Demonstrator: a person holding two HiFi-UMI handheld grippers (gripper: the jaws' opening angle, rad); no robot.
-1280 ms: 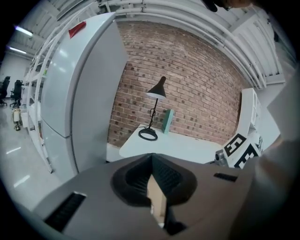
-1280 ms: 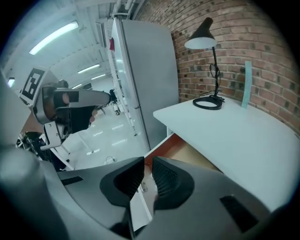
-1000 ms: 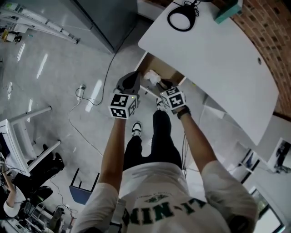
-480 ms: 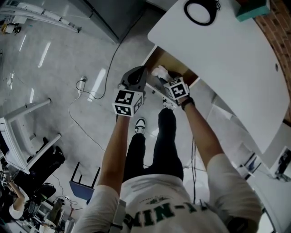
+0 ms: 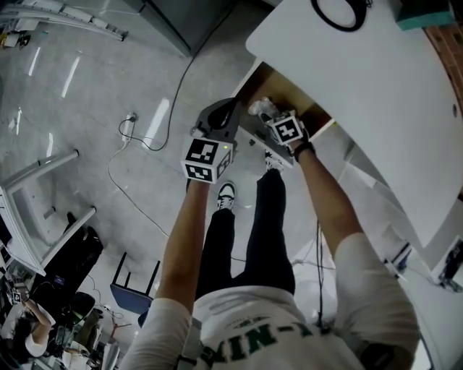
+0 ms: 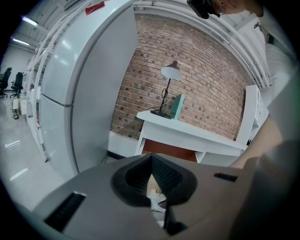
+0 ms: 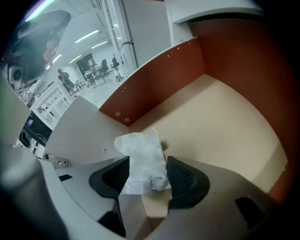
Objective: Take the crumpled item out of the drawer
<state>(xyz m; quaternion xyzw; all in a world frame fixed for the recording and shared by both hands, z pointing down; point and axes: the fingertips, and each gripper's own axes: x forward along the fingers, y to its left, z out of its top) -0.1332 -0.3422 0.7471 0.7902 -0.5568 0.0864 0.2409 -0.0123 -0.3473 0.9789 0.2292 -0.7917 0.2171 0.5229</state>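
Observation:
The crumpled white item (image 7: 140,154) lies on the tan floor of the open drawer (image 7: 220,122), near its front left corner. My right gripper (image 7: 147,174) is down inside the drawer, jaws opening, a pad on each side of the item without clamping it. From the head view the right gripper (image 5: 266,117) is in the drawer (image 5: 293,97) under the white desk (image 5: 362,79), by the item (image 5: 258,108). My left gripper (image 5: 226,119) hovers just left of the drawer front, shut and empty. A bit of the item (image 6: 157,201) shows below the left gripper's (image 6: 151,161) touching tips.
A black lamp base (image 5: 340,11) and a teal box (image 5: 423,11) stand on the desk top. The drawer's red-brown side wall (image 7: 154,77) rises left of the item. A cable (image 5: 137,144) trails across the grey floor; the person's legs and shoes (image 5: 226,195) are below the grippers.
Both grippers have moved forward to the drawer. The right one has gone over the drawer's front edge and down to the white item; the left stays beside it.

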